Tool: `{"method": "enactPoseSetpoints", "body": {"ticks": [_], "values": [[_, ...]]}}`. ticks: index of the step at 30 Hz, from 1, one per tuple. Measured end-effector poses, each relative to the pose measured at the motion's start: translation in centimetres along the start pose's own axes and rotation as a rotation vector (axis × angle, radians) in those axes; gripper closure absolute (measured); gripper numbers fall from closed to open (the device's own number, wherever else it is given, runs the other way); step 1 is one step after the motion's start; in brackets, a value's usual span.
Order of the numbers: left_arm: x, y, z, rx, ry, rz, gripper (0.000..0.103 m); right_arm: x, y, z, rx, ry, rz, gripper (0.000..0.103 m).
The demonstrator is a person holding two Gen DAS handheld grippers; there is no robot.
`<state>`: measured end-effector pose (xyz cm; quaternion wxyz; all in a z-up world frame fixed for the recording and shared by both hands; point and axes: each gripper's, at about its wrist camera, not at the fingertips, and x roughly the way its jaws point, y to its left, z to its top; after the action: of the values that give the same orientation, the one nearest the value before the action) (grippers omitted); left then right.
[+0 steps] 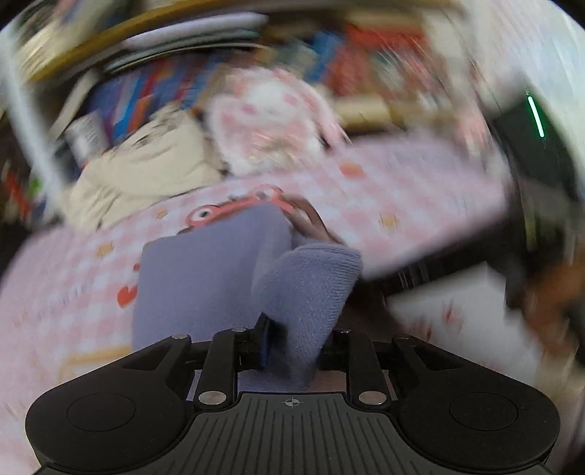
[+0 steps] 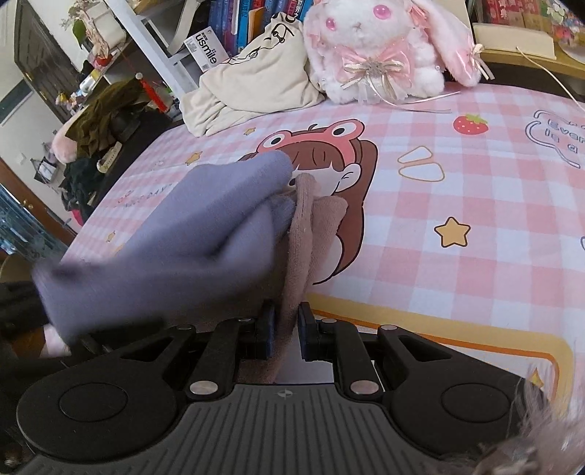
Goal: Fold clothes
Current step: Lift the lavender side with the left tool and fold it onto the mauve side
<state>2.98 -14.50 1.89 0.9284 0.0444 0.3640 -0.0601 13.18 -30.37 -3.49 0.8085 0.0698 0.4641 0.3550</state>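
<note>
A purple knit garment [image 1: 204,285] lies partly on the pink checked sheet [image 1: 420,190], and a thick fold of it rises into my left gripper [image 1: 292,343], which is shut on it. This view is smeared by motion. In the right wrist view the same purple garment [image 2: 204,234] drapes off to the left, its far end blurred. Beside it a pinkish-brown knit piece [image 2: 314,226] runs down between the pads of my right gripper [image 2: 287,325], which is shut on it. Both pieces hang just above the cartoon girl printed on the sheet [image 2: 457,175].
A white and pink plush rabbit [image 2: 380,47] and a cream cloth bag [image 2: 256,73] sit at the far edge of the bed, with books [image 2: 252,22] behind. Dark clothes [image 2: 95,124] pile up off the left side. The bed's orange-bordered near edge [image 2: 457,329] is close.
</note>
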Motion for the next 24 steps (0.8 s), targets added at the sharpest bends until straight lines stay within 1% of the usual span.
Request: {"method": "enactPoseSetpoints", "body": {"ticks": [1, 2, 3, 6, 8, 9, 10, 12, 13, 14, 16, 17, 18, 19, 20, 22, 24], "values": [[-0.7, 0.8, 0.2, -0.064, -0.026, -0.021, 0.082, 0.0, -0.1, 0.0, 0.003, 0.001, 0.002, 0.090], [-1.2, 1.3, 0.4, -0.104, -0.046, -0.036, 0.082, 0.0, -0.1, 0.0, 0.007, 0.001, 0.005, 0.090], [-1.4, 1.4, 0.3, -0.105, -0.052, -0.038, 0.082, 0.0, -0.2, 0.0, 0.009, 0.001, 0.006, 0.090], [-0.4, 0.0, -0.5, -0.008, -0.002, -0.016, 0.079, 0.1, -0.3, 0.1, 0.020, 0.005, 0.012, 0.090], [0.4, -1.5, -0.9, 0.090, 0.020, 0.021, 0.079, -0.2, -0.5, 0.3, 0.039, 0.012, 0.014, 0.086], [0.3, -1.7, -0.9, 0.099, 0.011, 0.034, 0.079, -0.4, -0.6, 0.4, 0.054, 0.016, 0.015, 0.080], [-0.1, -1.4, -0.7, 0.069, -0.005, 0.036, 0.079, -0.7, -0.8, 0.6, 0.069, 0.021, 0.015, 0.068], [-0.8, -0.7, -0.2, 0.009, -0.038, 0.039, 0.080, -2.0, -1.2, 0.5, 0.109, -0.007, 0.065, 0.058], [-1.2, -0.3, 0.0, -0.026, -0.059, 0.041, 0.081, -2.7, -1.5, 0.5, 0.135, -0.020, 0.099, 0.056], [-1.8, 0.4, 0.4, -0.069, -0.085, 0.045, 0.082, -3.5, -1.9, 0.4, 0.174, -0.030, 0.148, 0.050], [-2.5, 1.5, 0.8, -0.142, -0.124, 0.041, 0.082, -4.3, -2.6, 0.1, 0.257, -0.036, 0.258, 0.034], [-2.6, 1.9, 0.9, -0.169, -0.133, 0.028, 0.082, -4.4, -2.9, 0.0, 0.293, -0.039, 0.322, 0.030], [-2.5, 2.0, 0.9, -0.175, -0.133, 0.021, 0.082, -4.4, -3.0, -0.2, 0.327, -0.037, 0.401, 0.020], [-2.3, 1.7, 0.8, -0.156, -0.122, 0.020, 0.082, -4.3, -3.1, -0.3, 0.361, -0.034, 0.481, 0.013], [-2.0, 1.2, 0.6, -0.124, -0.108, 0.020, 0.082, -4.0, -3.1, -0.4, 0.382, -0.026, 0.531, 0.011], [-1.6, -0.5, -0.1, -0.017, -0.081, 0.029, 0.080, -2.6, -3.3, -0.2, 0.449, 0.001, 0.554, 0.010], [-1.1, -2.5, -1.0, 0.122, -0.056, 0.055, 0.077, -1.1, -3.5, -0.1, 0.516, 0.027, 0.574, 0.010]]}}
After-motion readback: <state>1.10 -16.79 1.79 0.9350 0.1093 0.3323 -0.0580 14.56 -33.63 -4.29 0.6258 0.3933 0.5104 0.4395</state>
